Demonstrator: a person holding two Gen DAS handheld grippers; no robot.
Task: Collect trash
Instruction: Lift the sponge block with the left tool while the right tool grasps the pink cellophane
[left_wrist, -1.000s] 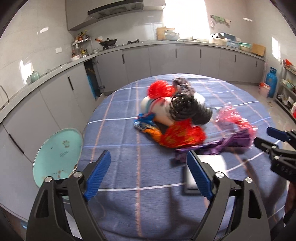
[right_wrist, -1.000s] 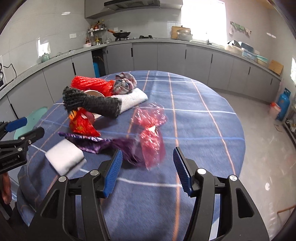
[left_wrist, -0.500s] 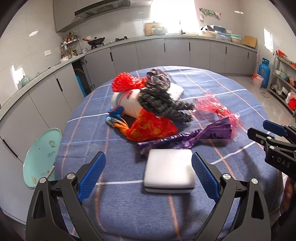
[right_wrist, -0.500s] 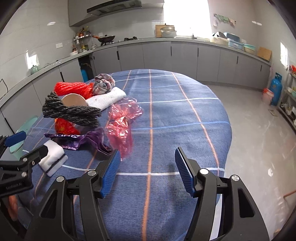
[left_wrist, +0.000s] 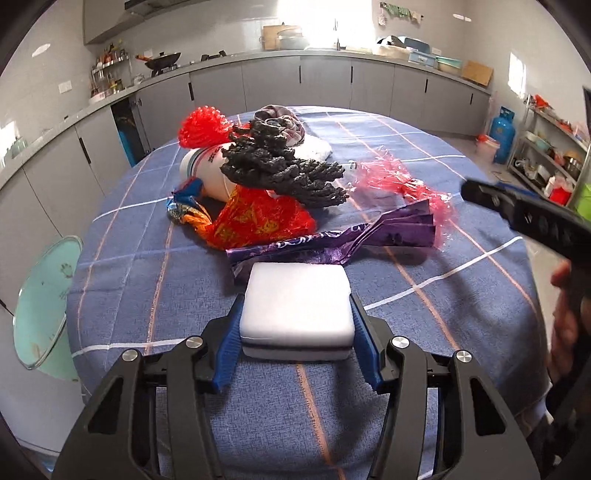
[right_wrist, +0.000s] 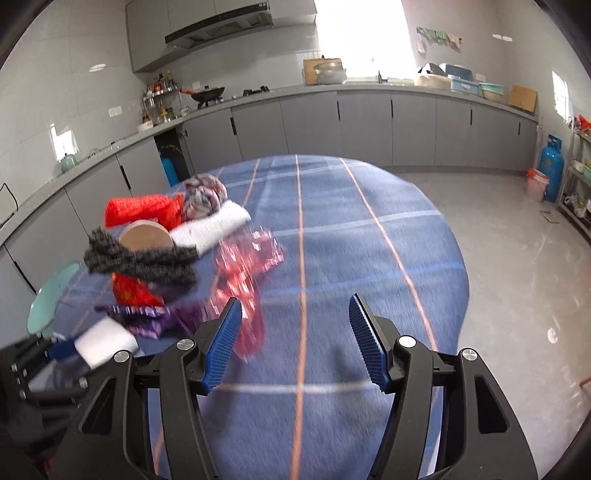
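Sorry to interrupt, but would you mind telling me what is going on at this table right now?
A person with a claw in each hand is clearing trash from the blue checked table. The left claw is closing around a white foam block, its blue pads at the block's sides. The right claw hangs open and empty beside a red plastic wrapper. The purple wrapper, red packet, paper cup and black netting are untouched.

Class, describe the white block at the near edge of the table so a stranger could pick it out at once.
Start at the round table with the blue checked cloth and its heap of trash. Nearer than the heap, just in front of the purple wrapper, lies the white block, between the closing blue pads of the left gripper. It alone is plain, square and smooth.
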